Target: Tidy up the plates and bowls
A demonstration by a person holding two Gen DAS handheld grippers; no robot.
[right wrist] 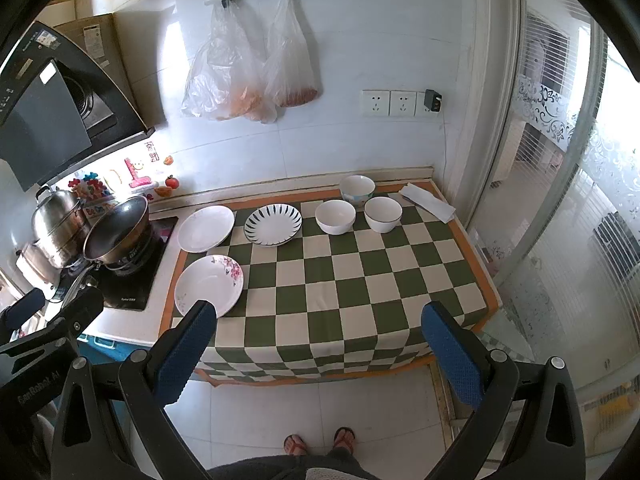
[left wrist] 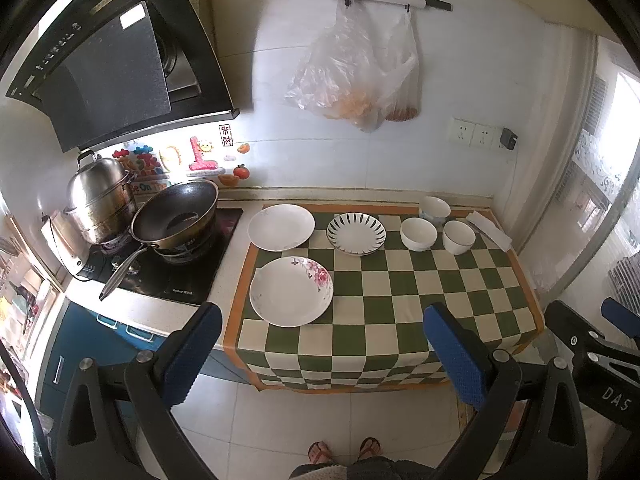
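Left gripper (left wrist: 324,344) and right gripper (right wrist: 320,344) both spread wide, empty (off the checkered cloth (right wrist: 360,280)); floral plate (left wrist: 291,291) near left edge.

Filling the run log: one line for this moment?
left gripper open | right gripper open | three plates, three bowls separate on checkered cloth
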